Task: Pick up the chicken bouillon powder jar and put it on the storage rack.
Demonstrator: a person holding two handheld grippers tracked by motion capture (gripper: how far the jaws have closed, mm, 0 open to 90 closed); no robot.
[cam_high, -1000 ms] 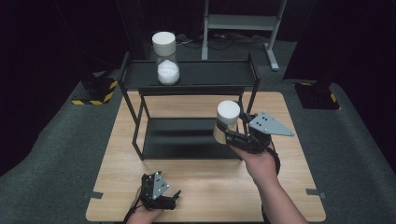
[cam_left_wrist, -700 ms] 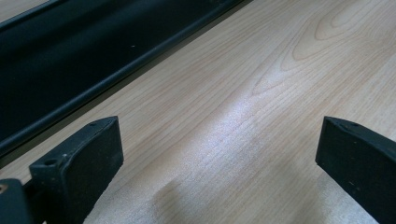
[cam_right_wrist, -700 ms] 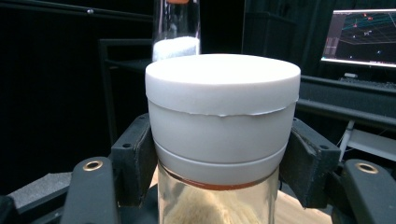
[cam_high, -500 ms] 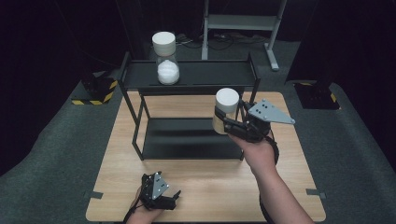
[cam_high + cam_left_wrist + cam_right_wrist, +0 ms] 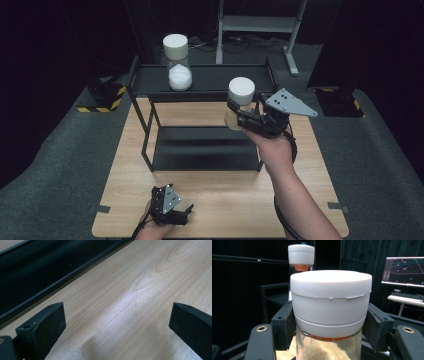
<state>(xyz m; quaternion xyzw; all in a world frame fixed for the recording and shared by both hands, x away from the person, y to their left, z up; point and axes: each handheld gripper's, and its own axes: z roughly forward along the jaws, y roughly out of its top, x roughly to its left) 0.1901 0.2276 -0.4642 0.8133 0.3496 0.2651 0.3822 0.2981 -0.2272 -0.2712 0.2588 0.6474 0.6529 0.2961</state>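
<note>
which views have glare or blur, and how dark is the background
High view: black surroundings, the lit table bright. Left gripper view: a pale sheen on the wood between the open jaws. Right gripper view: the held jar is sharp, the far jar soft, the monitor glowing.

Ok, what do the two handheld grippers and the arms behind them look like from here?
Both grippers are black. The right gripper carries a grey three-cornered plate with small holes, and a black cable trails along the bare, sleeveless forearm. The left gripper bears a smaller grey plate. Its jaws are blocky black pads; brass-coloured screw holes sit beside the right pads.
</note>
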